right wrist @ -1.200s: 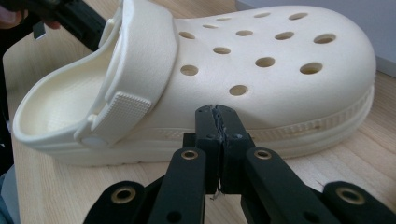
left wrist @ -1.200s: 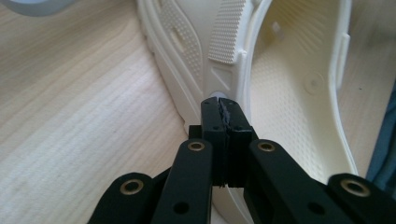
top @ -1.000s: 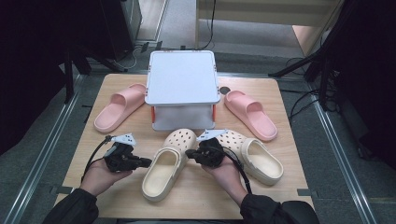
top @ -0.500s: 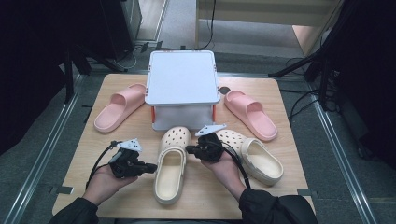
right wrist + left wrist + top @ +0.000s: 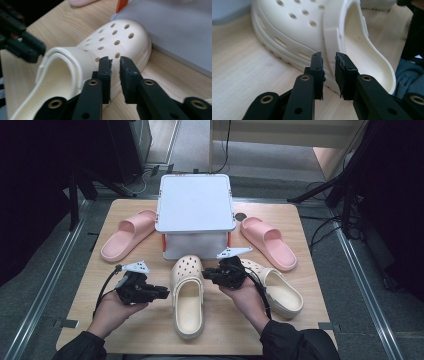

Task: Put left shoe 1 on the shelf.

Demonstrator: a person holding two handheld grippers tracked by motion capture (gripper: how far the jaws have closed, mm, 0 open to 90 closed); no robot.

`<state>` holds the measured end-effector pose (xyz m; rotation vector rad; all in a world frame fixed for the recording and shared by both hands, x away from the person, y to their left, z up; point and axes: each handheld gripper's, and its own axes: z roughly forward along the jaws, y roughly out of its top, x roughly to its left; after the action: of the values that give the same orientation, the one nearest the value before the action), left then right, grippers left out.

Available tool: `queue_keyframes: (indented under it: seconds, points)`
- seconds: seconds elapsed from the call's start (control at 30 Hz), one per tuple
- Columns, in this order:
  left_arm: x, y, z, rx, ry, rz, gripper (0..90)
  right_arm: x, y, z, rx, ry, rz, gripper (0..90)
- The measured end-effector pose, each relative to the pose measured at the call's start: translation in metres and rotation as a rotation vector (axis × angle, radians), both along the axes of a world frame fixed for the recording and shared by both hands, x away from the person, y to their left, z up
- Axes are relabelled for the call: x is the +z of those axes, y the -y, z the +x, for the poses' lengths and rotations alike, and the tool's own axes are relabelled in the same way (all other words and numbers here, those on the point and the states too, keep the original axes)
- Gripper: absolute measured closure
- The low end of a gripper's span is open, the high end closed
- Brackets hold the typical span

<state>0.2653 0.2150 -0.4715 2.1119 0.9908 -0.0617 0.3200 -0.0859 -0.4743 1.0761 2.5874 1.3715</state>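
A cream clog (image 5: 187, 295) lies in the middle of the wooden table (image 5: 150, 330), toe toward the white box. My left gripper (image 5: 164, 293) points at its left side. In the left gripper view the left gripper (image 5: 328, 56) has its jaws almost together, empty, just short of the clog's (image 5: 294, 27) strap. My right gripper (image 5: 206, 274) sits at the clog's right side near the toe. From the right gripper view, the right gripper (image 5: 114, 60) is likewise nearly closed and empty against the perforated toe (image 5: 120, 37). A second cream clog (image 5: 280, 292) lies under my right hand.
A white lidded box (image 5: 195, 202) with orange latches stands just behind the clogs. One pink slide (image 5: 127, 235) lies at its left, and another pink slide (image 5: 267, 242) at its right. The table's front edge is close to my forearms.
The middle clog has turned from a slant to straight, toe at the box. The left gripper moved forward and right along its side; the right gripper shifted slightly toward the box.
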Motion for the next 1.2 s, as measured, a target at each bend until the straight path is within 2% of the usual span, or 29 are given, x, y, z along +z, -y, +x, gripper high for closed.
queue_keyframes:
  seconds: [0.2,0.37,0.5,0.57,0.87,0.97,1.03,1.13,1.2]
  points:
    - [0.024,-0.009,0.020,0.032,0.024,-0.021,74.4,0.009,-0.001,-0.016,-0.004,0.018,0.001,60.1]
    - [0.048,-0.013,0.039,0.044,0.051,-0.047,77.5,0.017,0.003,-0.027,-0.014,0.019,0.027,57.7]
    - [0.060,-0.014,0.054,0.033,0.036,-0.072,78.2,0.019,0.004,-0.035,-0.016,0.018,0.040,52.5]
    - [0.065,-0.014,0.060,0.024,0.047,-0.095,78.3,0.017,0.003,-0.039,-0.015,0.018,0.030,50.7]
    - [0.088,-0.011,0.088,0.023,0.069,-0.042,80.2,0.002,-0.005,-0.051,-0.023,-0.004,-0.011,46.5]
    - [0.096,-0.011,0.100,0.017,0.067,-0.052,80.9,-0.002,-0.008,-0.053,-0.036,-0.007,-0.032,45.2]
    - [0.101,-0.010,0.107,0.021,0.071,-0.032,82.5,-0.005,-0.009,-0.053,-0.044,-0.011,-0.039,44.8]
    - [0.107,-0.010,0.114,0.019,0.086,-0.063,84.2,-0.007,-0.011,-0.053,-0.057,-0.023,-0.037,44.7]
    - [0.108,-0.010,0.119,0.033,0.095,-0.056,84.9,-0.009,-0.012,-0.052,-0.067,-0.027,-0.037,44.7]
